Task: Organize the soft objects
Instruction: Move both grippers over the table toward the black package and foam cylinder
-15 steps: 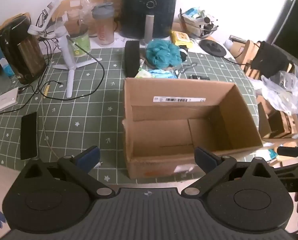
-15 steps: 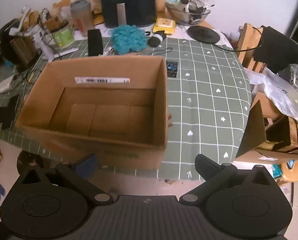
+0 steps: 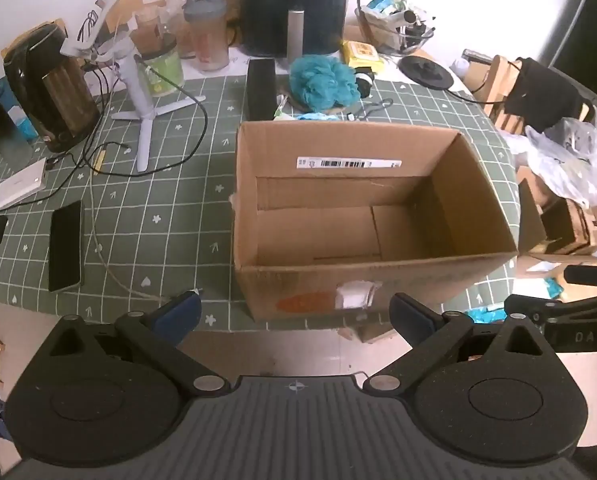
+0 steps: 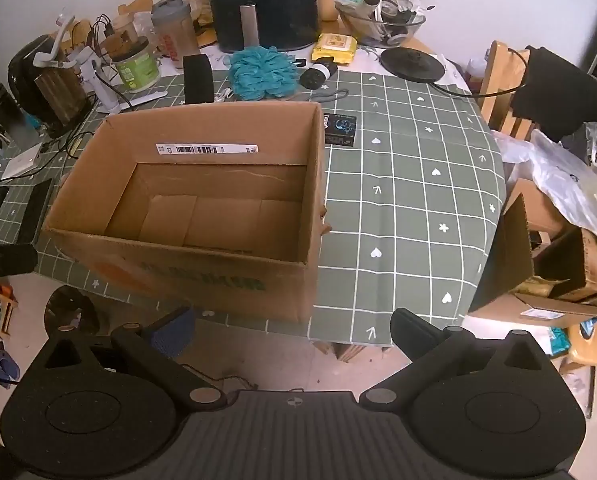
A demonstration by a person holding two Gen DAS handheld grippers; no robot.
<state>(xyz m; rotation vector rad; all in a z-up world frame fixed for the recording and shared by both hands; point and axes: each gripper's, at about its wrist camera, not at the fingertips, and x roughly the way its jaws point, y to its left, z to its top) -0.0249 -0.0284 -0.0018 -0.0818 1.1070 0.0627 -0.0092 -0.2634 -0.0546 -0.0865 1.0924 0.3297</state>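
An open, empty cardboard box (image 3: 362,148) stands on the green checked tablecloth near the table's front edge; it also shows in the right wrist view (image 4: 202,128). A teal bath pouf (image 3: 324,82) lies behind the box, in front of the black air fryer; it also shows in the right wrist view (image 4: 264,72). My left gripper (image 3: 296,312) is open and empty, just in front of the box's near wall. My right gripper (image 4: 292,330) is open and empty, off the table's front edge by the box's right corner.
A black air fryer (image 3: 294,4), black speaker (image 3: 261,88), kettle (image 3: 48,88), white tripod (image 3: 142,100), cables and a phone (image 3: 64,246) crowd the left and back. A yellow wipes pack (image 4: 334,46), glass bowl (image 4: 382,20) and small black box (image 4: 340,128) lie right. Cartons stand beside the table (image 4: 550,264).
Both grippers have drawn back slightly toward the table's front edge; the box sits a little farther away in both views. Nothing was picked up.
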